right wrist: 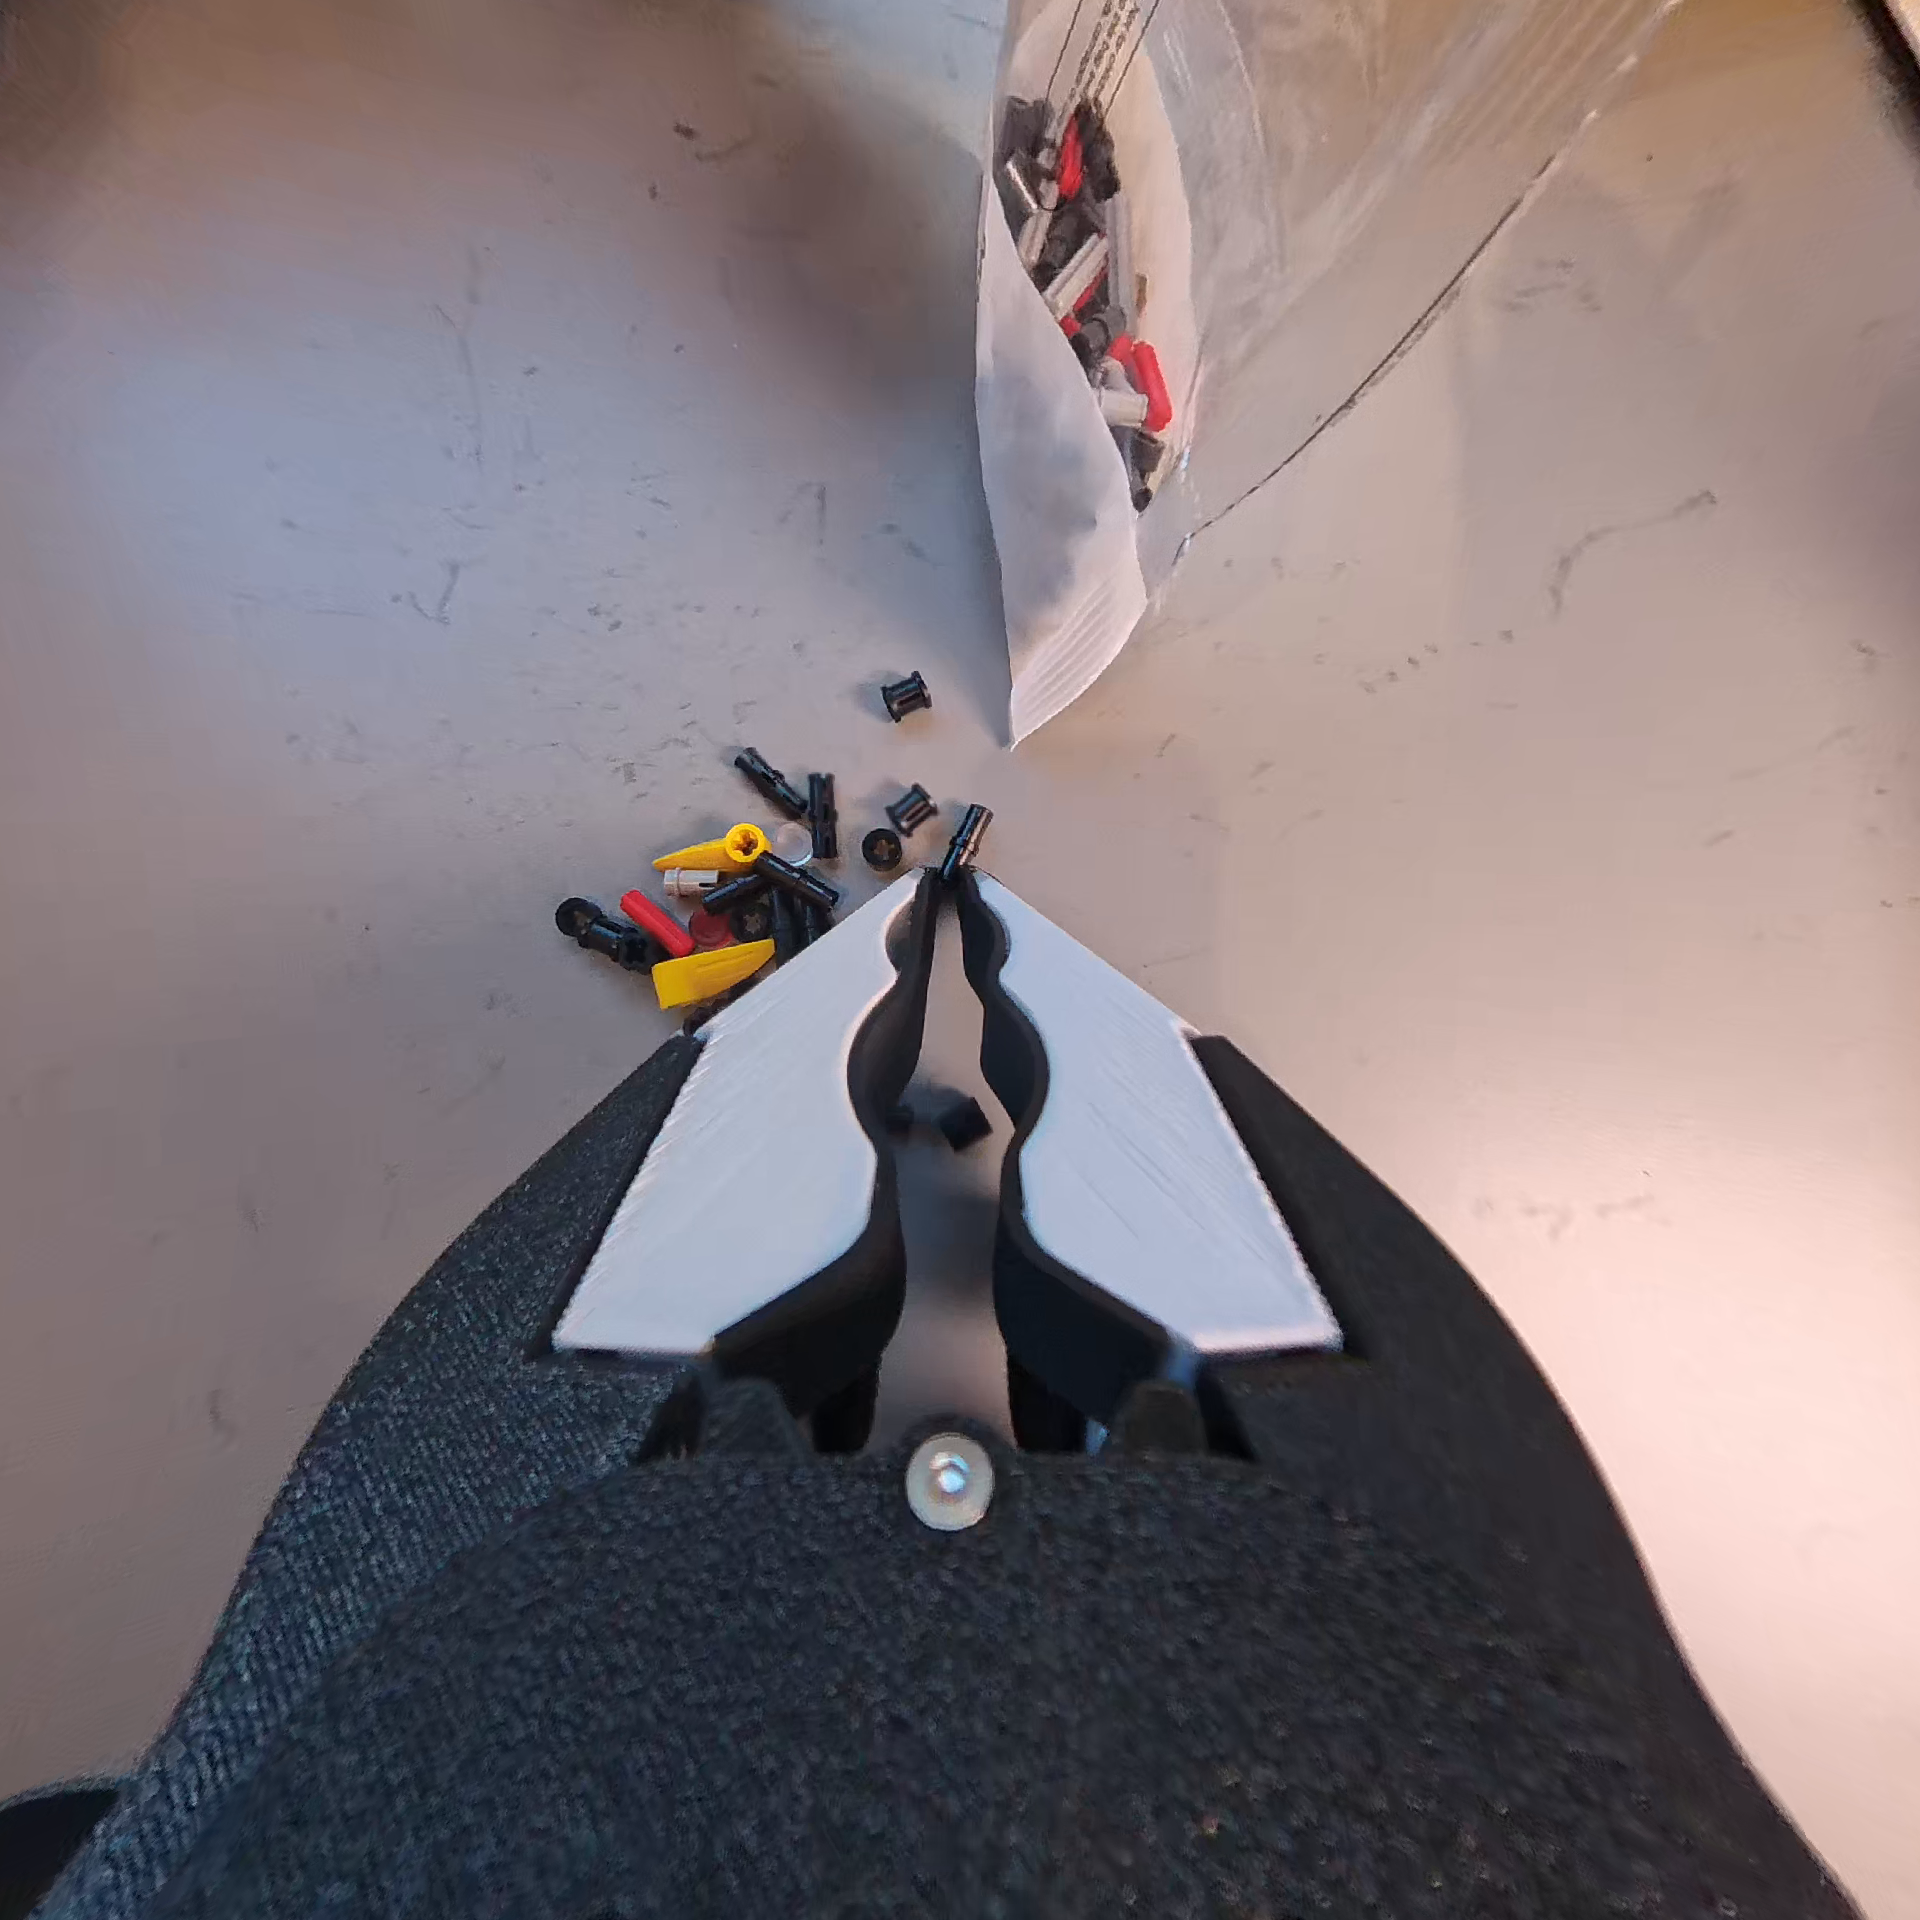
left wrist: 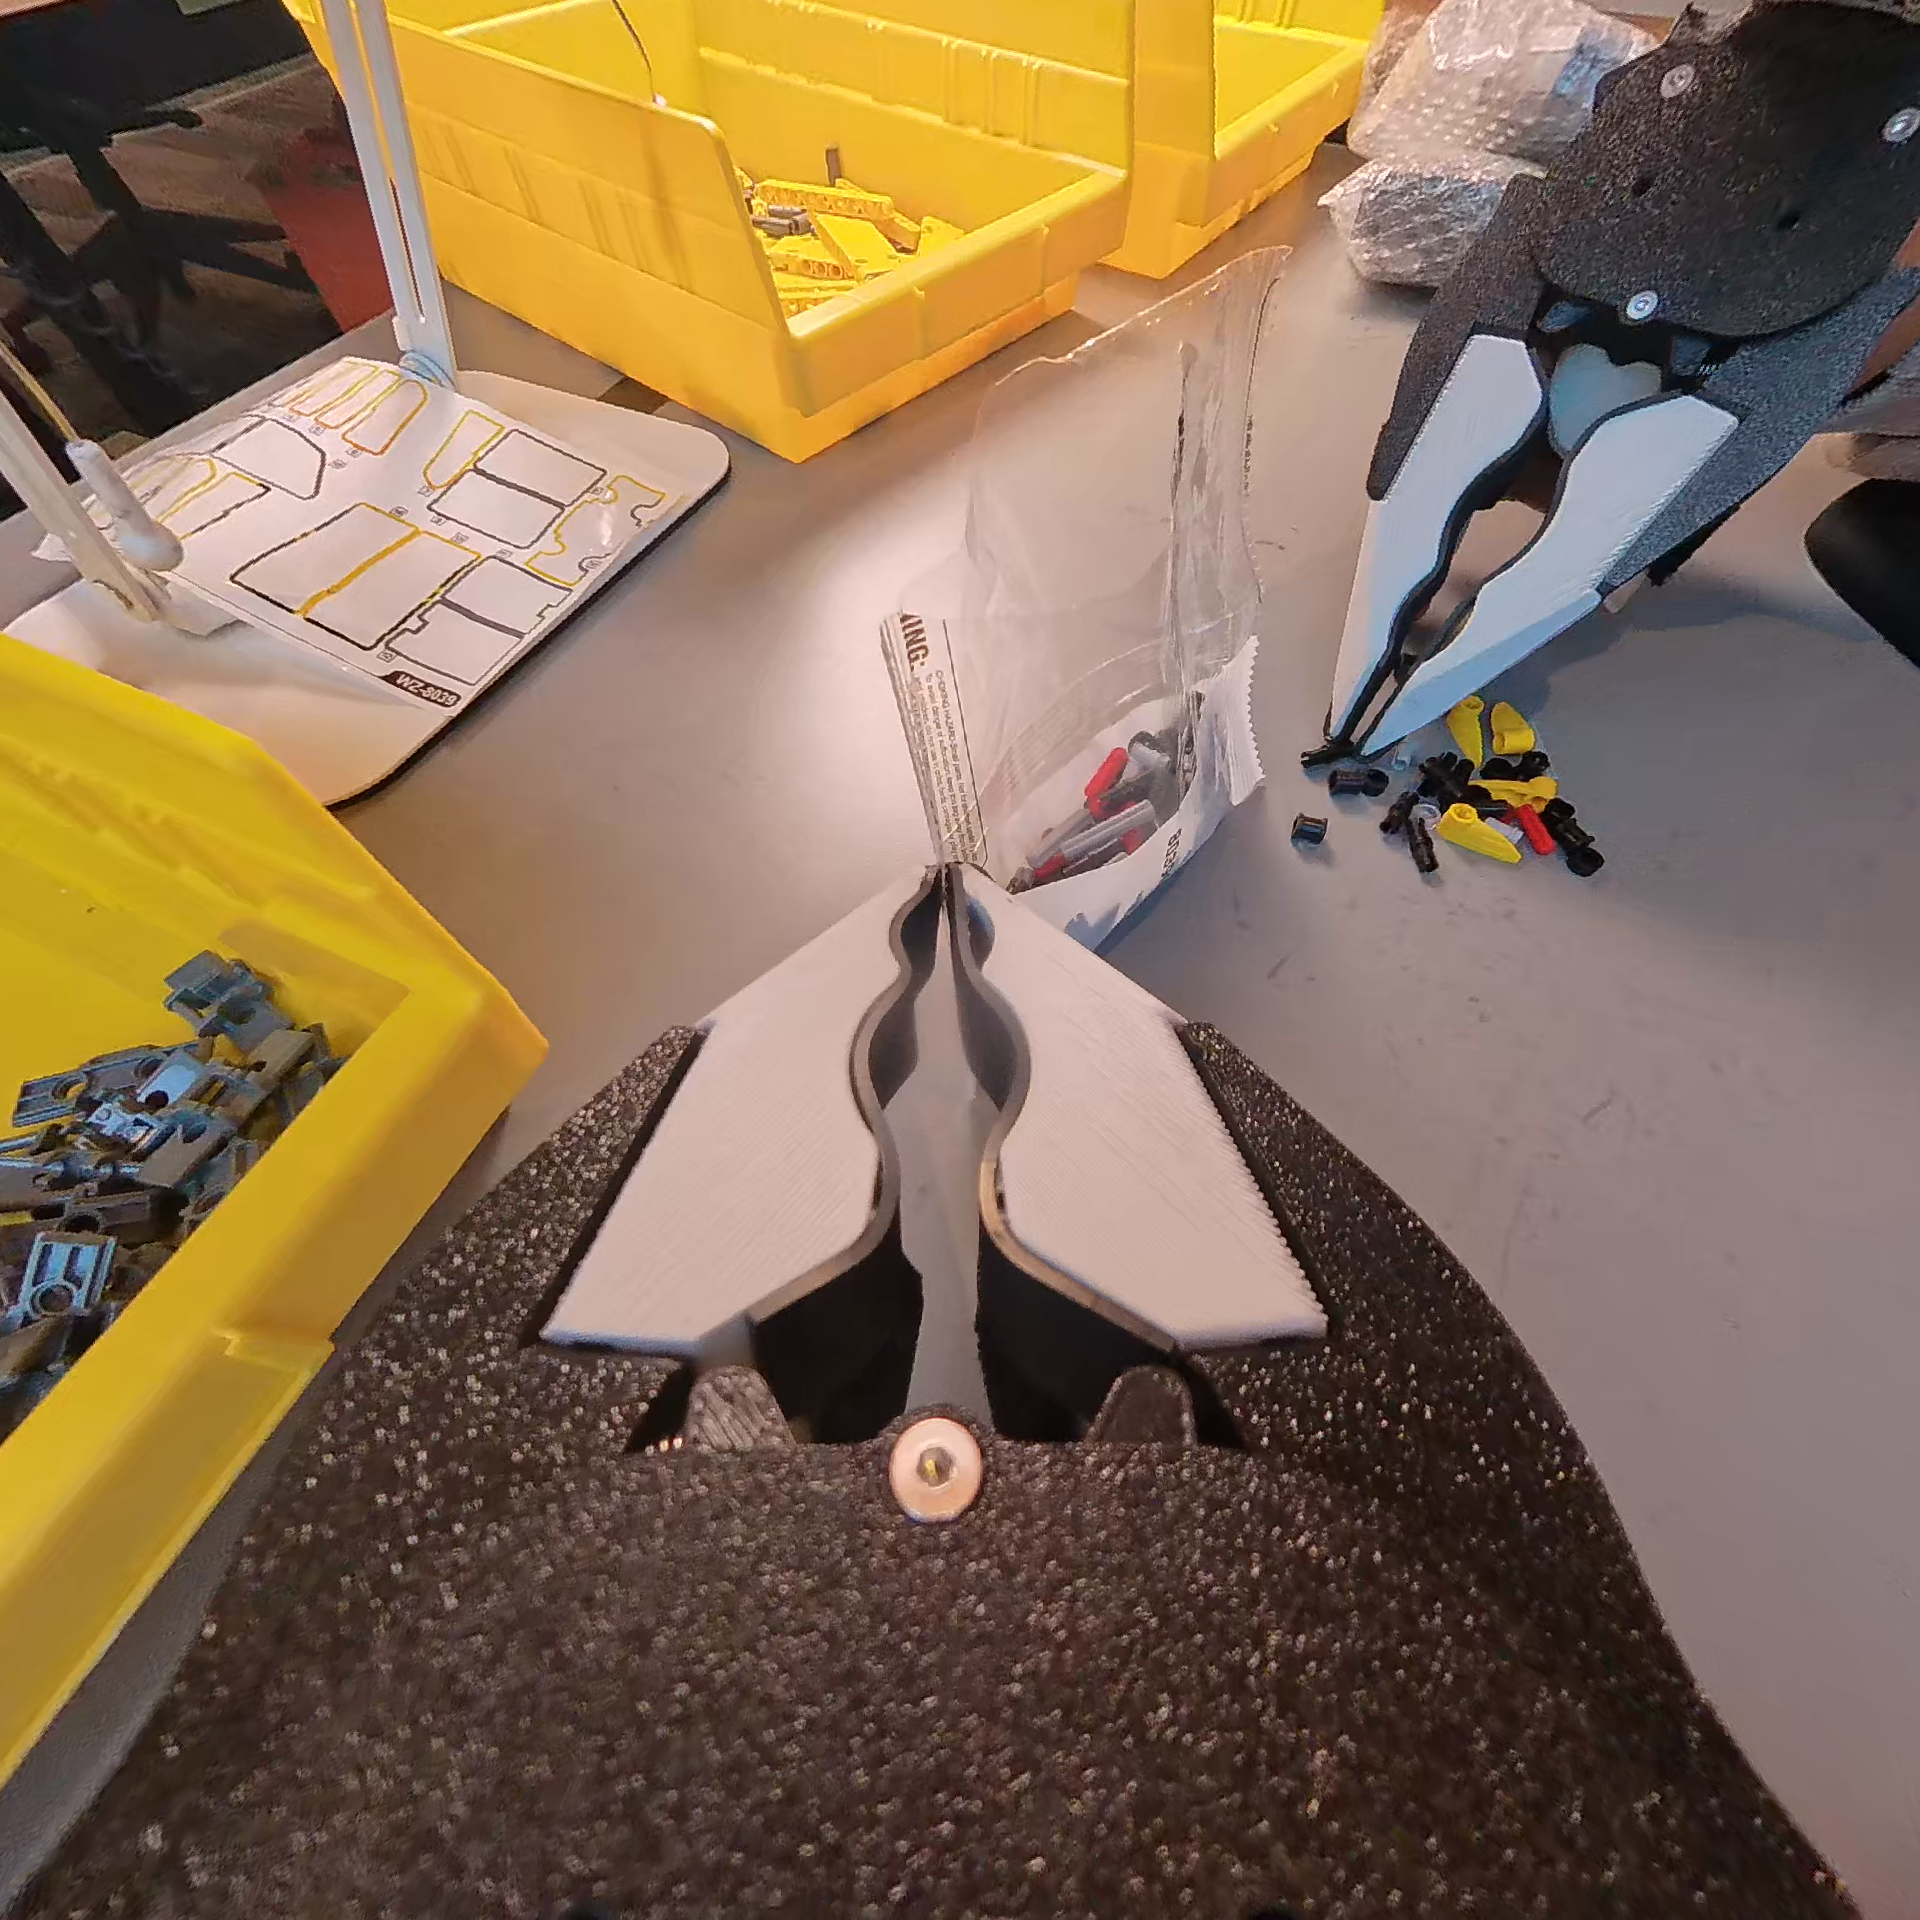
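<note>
On your scuffed grey table [left wrist: 644, 790], a yellow bin [left wrist: 260, 1195] sits left; your left gripper [left wrist: 943, 876] pinches the bag [left wrist: 1122, 582]; your right gripper [right wrist: 943, 873] seems clamped on a black pin [right wrist: 964, 836] beside loose pieces [right wrist: 717, 904].

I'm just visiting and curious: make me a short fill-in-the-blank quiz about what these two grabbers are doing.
1. The left gripper pinches a corner of the clear plastic ____.
2. The right gripper is shut on a small ____ pin.
3. The loose pile of small parts lies on the grey ____.
4. The bin of grey pieces is coloured ____.

Missing words: bag; black; table; yellow
</note>
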### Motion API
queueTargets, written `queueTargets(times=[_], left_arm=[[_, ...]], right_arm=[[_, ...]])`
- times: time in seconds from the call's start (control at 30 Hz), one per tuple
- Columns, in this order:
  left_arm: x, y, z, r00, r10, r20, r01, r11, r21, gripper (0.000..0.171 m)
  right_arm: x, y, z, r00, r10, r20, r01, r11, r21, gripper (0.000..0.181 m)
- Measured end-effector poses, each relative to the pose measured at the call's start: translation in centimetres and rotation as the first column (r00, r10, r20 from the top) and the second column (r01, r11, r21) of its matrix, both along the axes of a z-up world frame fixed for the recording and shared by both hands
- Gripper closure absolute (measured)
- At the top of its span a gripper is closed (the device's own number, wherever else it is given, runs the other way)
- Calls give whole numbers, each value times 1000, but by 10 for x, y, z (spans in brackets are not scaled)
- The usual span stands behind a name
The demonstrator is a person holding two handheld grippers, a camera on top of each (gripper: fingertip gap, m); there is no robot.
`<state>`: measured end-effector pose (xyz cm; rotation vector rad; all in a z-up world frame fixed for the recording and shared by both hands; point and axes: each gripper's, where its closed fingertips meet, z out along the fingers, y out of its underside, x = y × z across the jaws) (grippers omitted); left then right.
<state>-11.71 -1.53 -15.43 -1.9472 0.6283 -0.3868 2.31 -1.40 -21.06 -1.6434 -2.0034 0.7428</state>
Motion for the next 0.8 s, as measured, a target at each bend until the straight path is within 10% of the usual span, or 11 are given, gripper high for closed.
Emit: queueTargets(times=[0.27, 0.5, 0.8], left_arm=[[1, 0, 0, 1000, -7, 3, 7, 1000, 0, 171], [12, -2, 2, 999, -52, 4, 52, 998, 23, 171], [15, -4, 10, 998, -65, -2, 65, 996, 57, 171]], right_arm=[[0, -4, 17, 997, 39, -62, -40, 999, -14, 178], [-50, 4, 137, 921, 77, -381, -55, 996, 67, 178], [-69, 25, 139, 919, 52, -390, -31, 998, 62, 164]])
